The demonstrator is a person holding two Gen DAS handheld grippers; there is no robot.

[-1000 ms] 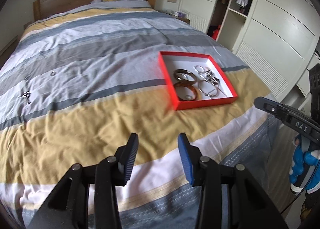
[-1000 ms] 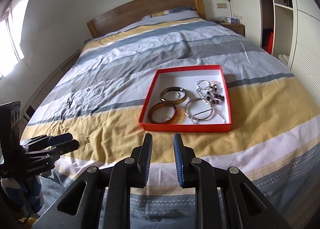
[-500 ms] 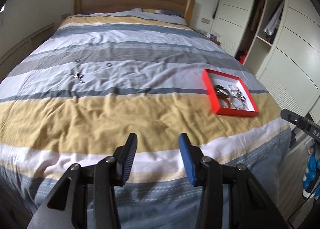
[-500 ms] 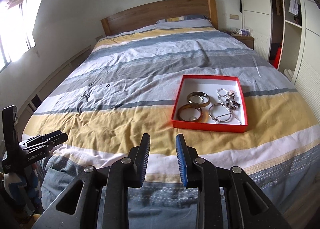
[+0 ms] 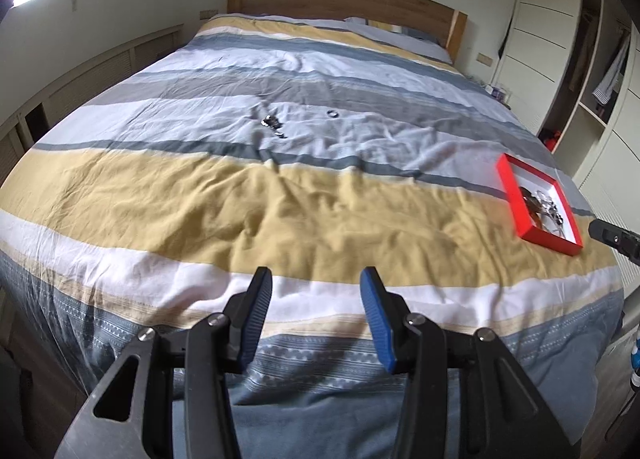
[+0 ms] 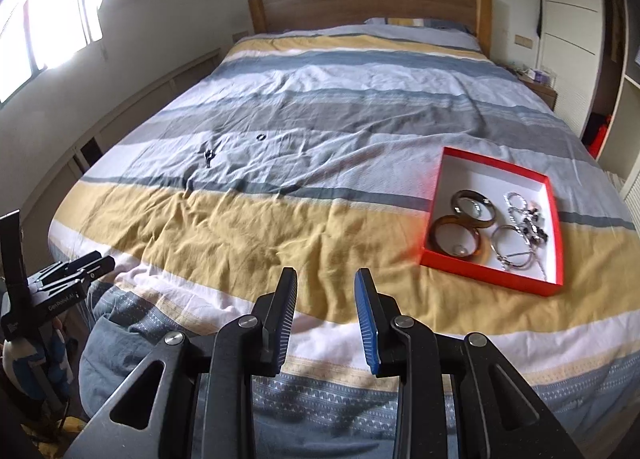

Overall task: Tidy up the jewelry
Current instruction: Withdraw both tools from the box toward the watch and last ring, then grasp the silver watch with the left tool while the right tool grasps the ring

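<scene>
Jewelry box (image 6: 494, 279), long axis toward headboard (image 6: 368, 5); L claw (image 5: 316, 313) & R claw (image 6: 326, 309) both agape, empty.

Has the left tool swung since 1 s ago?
Yes. The left tool turned leftward: the red box slid from centre to the right edge.

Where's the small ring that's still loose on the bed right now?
The small ring lies on the grey stripe of the duvet, mid-bed, just right of the small jewelry cluster and far left of the red box.
</scene>
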